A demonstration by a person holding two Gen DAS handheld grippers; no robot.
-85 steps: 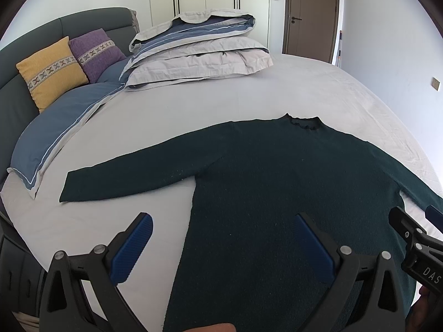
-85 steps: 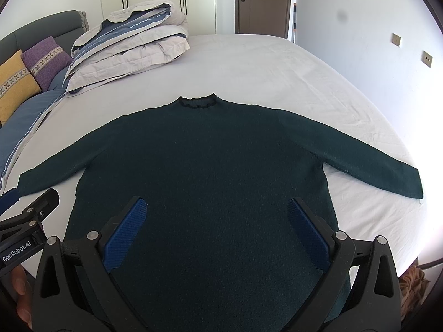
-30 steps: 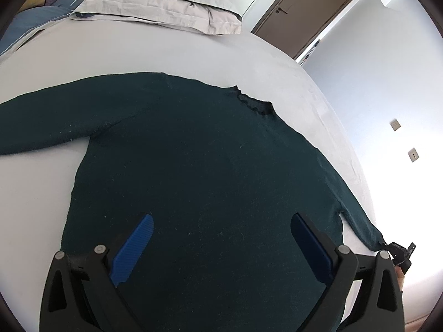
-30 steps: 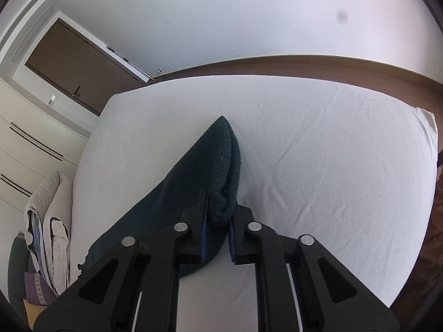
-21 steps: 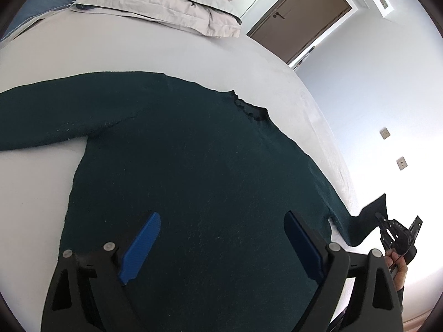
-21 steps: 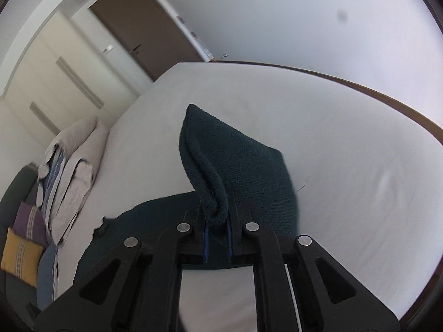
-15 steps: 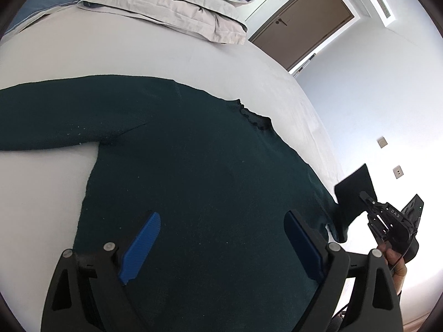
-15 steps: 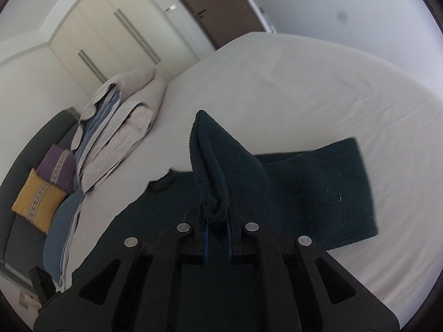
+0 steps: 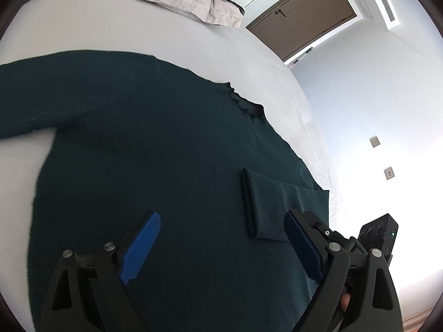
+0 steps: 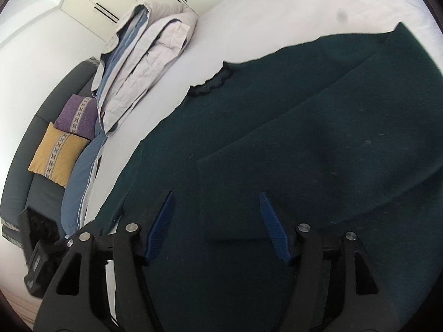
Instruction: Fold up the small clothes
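The dark green sweater (image 9: 144, 144) is lying flat on the bed (image 9: 138, 27), front up, knit looking thick and soft. One sleeve (image 10: 318, 149) is already sitting folded across the chest; the other is sticking out sideways, so most of the folding is waiting. The right gripper (image 10: 216, 224) has just been opening, nothing pinched. Left gripper (image 9: 221, 243) is hovering with fingers wide apart, empty.

The dark green sweater (image 9: 155, 149) lies flat on the bed, one sleeve (image 9: 271, 207) folded across its body.
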